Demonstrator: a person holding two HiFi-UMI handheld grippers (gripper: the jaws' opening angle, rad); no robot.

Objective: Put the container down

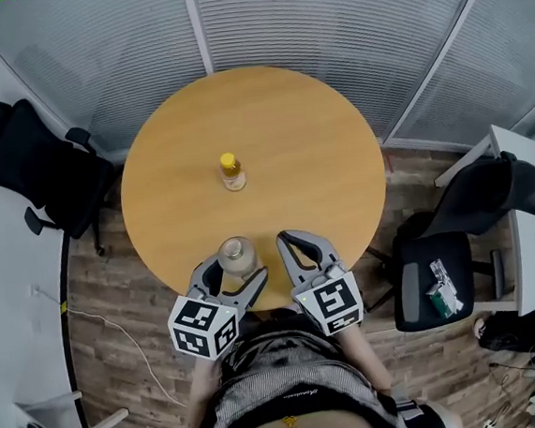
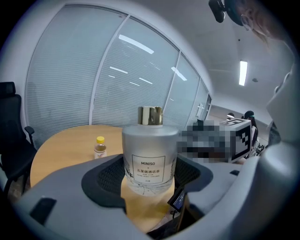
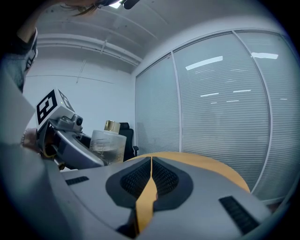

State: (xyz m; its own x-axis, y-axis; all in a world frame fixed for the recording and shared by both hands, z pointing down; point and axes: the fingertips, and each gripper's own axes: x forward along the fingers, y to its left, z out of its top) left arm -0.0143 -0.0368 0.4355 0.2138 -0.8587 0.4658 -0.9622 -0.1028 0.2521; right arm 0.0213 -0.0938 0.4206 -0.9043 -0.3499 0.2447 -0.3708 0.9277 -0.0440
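The left tongs point(image 1: 236, 277) clasp a frosted, gold-capped bottle point(image 1: 237, 255) at the near edge of the round bench point(image 1: 317, 138), the right tongs point(image 3: 151, 163) alongside pressed together, empty.

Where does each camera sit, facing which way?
Head view: on the person's head, steeply down at the round wooden table; left gripper, right gripper, torso show.
Left gripper view: on left gripper, along jaws clamping the gold-capped frosted glass bottle.
Right gripper view: on right gripper, along shut jaws toward blinds.
All share the bottle.
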